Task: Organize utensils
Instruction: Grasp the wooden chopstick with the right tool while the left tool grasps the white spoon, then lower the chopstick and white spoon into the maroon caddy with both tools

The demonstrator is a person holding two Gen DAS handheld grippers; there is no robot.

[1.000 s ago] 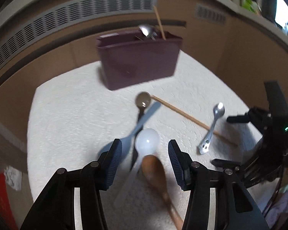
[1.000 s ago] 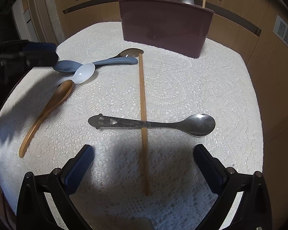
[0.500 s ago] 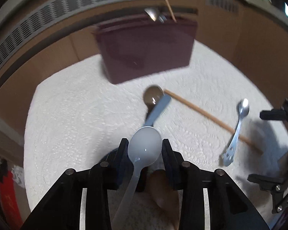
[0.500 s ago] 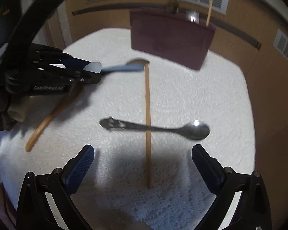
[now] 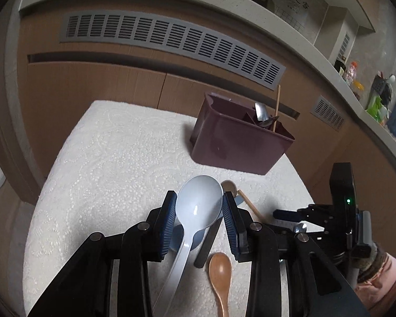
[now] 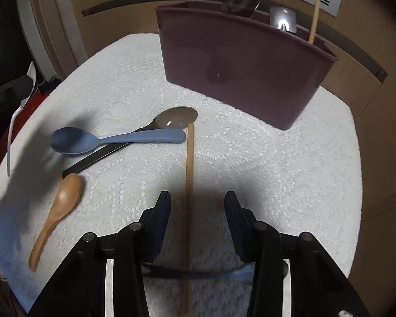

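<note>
The maroon caddy [image 6: 240, 68] holds 2 spoons and 1 chopstick. In front of it, the left gripper [image 5: 199, 211] clamps the white spoon [image 5: 198, 206]; the right gripper [image 6: 196, 208], jaws just narrowed, straddles the chopstick [image 6: 189, 163].

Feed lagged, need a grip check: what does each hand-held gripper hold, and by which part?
Left hand-held gripper: white spoon, clamped across its bowl. Right hand-held gripper: jaws just closing, nothing visibly gripped.
</note>
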